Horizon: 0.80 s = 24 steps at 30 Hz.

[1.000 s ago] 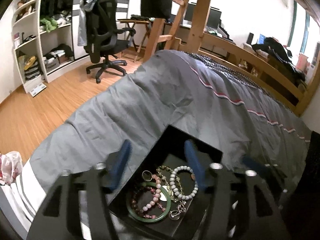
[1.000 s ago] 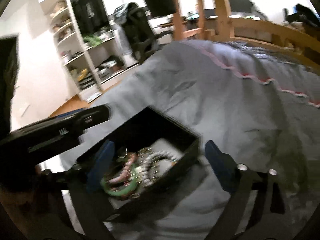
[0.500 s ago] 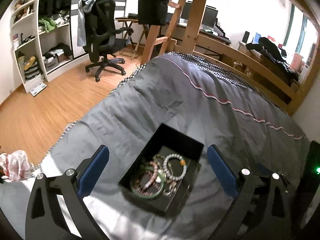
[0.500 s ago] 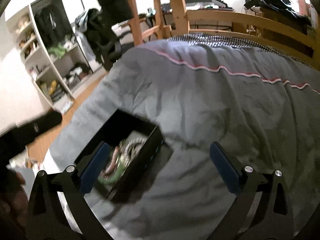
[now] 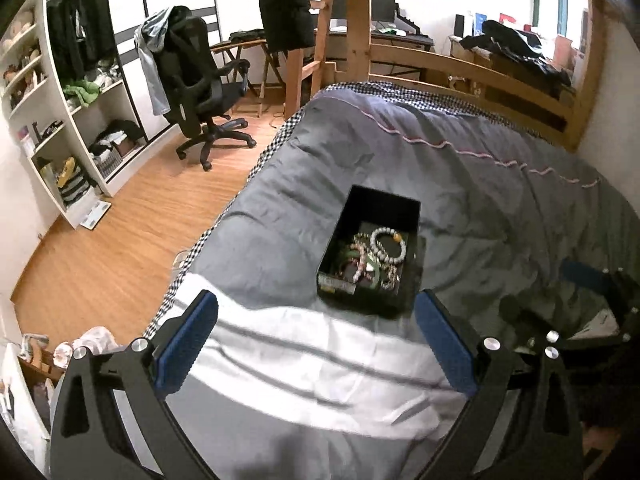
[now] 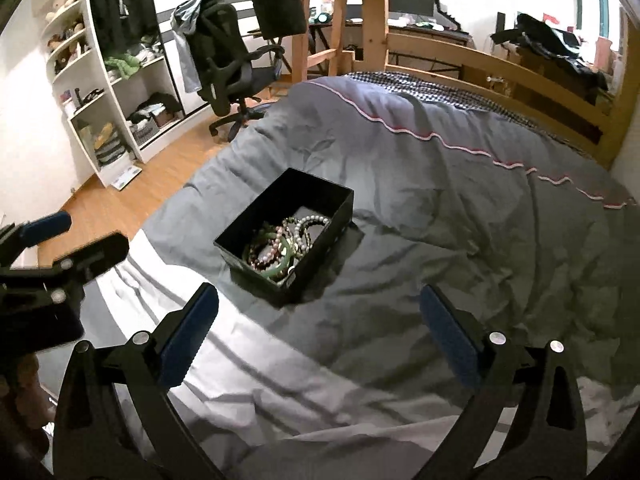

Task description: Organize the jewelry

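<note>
A black open box (image 5: 382, 204) sits on the grey bed. It holds several bracelets: a white bead bracelet (image 5: 387, 245), a green bangle (image 5: 374, 270) and pink bead strands. The box also shows in the right wrist view (image 6: 316, 196), with the green bangle (image 6: 282, 265) at its near end. My left gripper (image 5: 316, 336) is open and empty, held back above the bed's near end. My right gripper (image 6: 316, 328) is open and empty, also held back from the box. The left gripper also shows at the left of the right wrist view (image 6: 52, 248).
The grey quilt (image 5: 500, 200) covers the bed, with a white striped cloth (image 5: 300, 360) at the near end. A wooden bed frame (image 5: 460, 72) runs along the far side. An office chair (image 5: 200, 88) and white shelves (image 5: 60, 120) stand on the wooden floor to the left.
Both grippers have pulled back and up from the box. The left gripper's jaws, narrow over the box a second ago, have opened wide. The box stays on the bed.
</note>
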Motion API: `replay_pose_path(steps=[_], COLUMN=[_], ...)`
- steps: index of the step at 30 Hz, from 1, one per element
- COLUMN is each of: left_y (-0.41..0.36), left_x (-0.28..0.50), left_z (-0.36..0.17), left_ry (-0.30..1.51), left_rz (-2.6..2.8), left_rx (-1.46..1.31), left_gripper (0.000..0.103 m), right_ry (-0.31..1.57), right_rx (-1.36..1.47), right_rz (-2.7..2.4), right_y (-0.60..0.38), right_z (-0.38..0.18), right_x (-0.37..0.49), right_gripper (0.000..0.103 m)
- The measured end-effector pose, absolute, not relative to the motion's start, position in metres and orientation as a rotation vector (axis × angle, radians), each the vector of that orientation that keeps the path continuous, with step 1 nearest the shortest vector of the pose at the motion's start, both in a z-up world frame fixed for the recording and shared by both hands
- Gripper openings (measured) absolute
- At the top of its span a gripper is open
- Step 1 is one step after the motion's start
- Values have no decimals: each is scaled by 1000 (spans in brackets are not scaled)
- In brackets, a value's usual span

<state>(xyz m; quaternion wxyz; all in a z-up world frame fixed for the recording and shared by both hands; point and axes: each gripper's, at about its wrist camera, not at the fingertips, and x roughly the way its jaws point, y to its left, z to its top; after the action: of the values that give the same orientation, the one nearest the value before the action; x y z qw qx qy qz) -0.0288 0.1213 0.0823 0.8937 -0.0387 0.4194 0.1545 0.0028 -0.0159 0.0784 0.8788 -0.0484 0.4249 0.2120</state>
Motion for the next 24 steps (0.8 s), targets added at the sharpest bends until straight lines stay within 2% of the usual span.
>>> replay_pose_path(steps=[24], left_y=[145], left_x=[-34], left_z=[47], left_ry=[890], left_rz=[292], left_rx=[-99], left_gripper=[97], right_ry=[893], right_rx=[-85], right_rz=[450], right_y=[-6], right_z=[71], right_x=[1], right_gripper=[99])
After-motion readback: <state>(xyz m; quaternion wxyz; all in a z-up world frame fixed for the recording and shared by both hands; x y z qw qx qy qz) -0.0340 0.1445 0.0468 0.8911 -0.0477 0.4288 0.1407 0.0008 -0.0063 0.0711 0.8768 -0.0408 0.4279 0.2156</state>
